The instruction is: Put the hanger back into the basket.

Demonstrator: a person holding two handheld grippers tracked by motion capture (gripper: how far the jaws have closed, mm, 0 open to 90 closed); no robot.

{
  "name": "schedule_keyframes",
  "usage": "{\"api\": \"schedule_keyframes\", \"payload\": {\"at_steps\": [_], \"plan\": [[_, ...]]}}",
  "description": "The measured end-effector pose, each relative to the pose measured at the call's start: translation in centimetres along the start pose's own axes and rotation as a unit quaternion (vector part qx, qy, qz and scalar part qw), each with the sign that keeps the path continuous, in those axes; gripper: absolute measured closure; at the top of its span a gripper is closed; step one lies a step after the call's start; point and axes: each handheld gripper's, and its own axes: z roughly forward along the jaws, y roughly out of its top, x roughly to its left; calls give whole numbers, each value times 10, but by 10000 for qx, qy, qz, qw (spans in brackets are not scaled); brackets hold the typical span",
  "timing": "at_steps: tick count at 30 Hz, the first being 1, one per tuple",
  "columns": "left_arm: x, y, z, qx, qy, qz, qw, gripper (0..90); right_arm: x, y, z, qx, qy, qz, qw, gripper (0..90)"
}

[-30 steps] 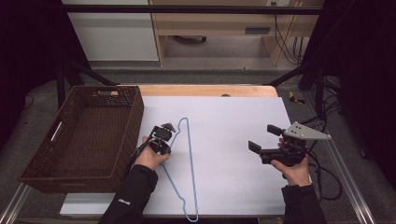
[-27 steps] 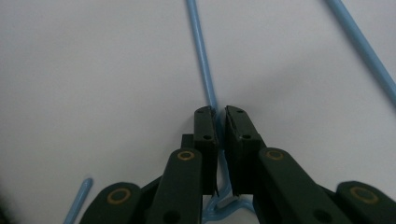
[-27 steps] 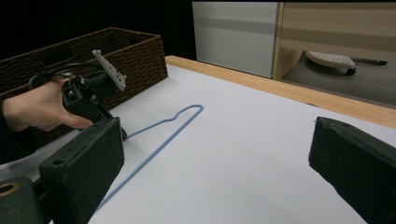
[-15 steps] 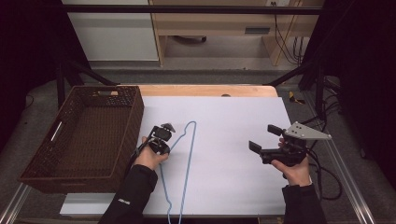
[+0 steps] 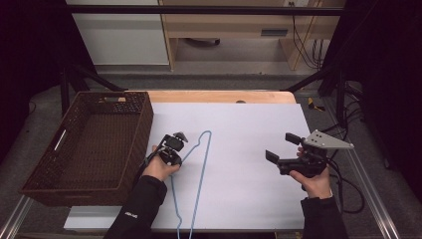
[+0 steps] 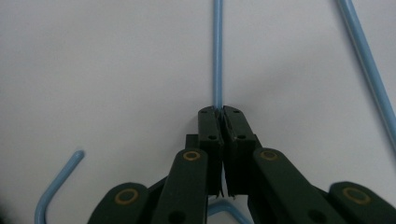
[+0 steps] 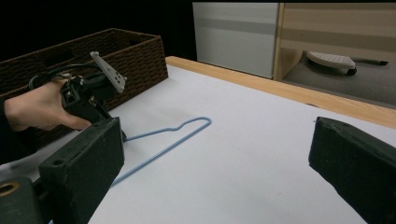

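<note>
A light blue wire hanger (image 5: 201, 167) lies on the white table (image 5: 249, 124), with its near end running past the front edge. My left gripper (image 5: 171, 149) stands at the hanger's left side, pointing down, shut on one of its thin wires. In the left gripper view the jaws are pressed together on that wire (image 6: 217, 56), and the curved hook end (image 6: 55, 187) lies at lower left. My right gripper (image 5: 281, 147) is held above the table's right part, open and empty, well away from the hanger. From there I see the hanger (image 7: 163, 135) and the left gripper (image 7: 88, 95).
A brown wicker basket (image 5: 142, 124) stands on the table's left side, just beside the left hand; it looks empty, and its wall (image 7: 135, 56) is seen from the right gripper. A wooden strip (image 5: 219, 96) runs along the far edge. Cables (image 5: 348, 184) trail from the right gripper.
The hanger has swung in the left gripper's hold: its near end moved to the left and toward the front edge. Both hands have stayed about where they were.
</note>
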Motion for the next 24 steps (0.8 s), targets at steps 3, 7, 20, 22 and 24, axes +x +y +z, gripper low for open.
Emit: {"api": "schedule_keyframes", "payload": {"at_steps": [3, 7, 20, 22, 24], "plan": [[-1, 0, 0, 11, 62, 124, 9999, 862, 0, 0, 0, 12, 3, 0, 10000, 37], [-5, -1, 1, -6, 145, 170, 9997, 851, 1, 0, 1, 23, -3, 20, 10000, 37], [-11, 2, 2, 97, 373, 157, 9991, 873, 2, 0, 2, 11, 34, 25, 10000, 37], [-9, 1, 2, 65, 308, 132, 9994, 874, 2, 0, 2, 17, 23, 20, 10000, 37], [-7, 1, 1, 49, 227, 101, 9997, 874, 2, 0, 1, 22, 26, 1, 10000, 36]]}}
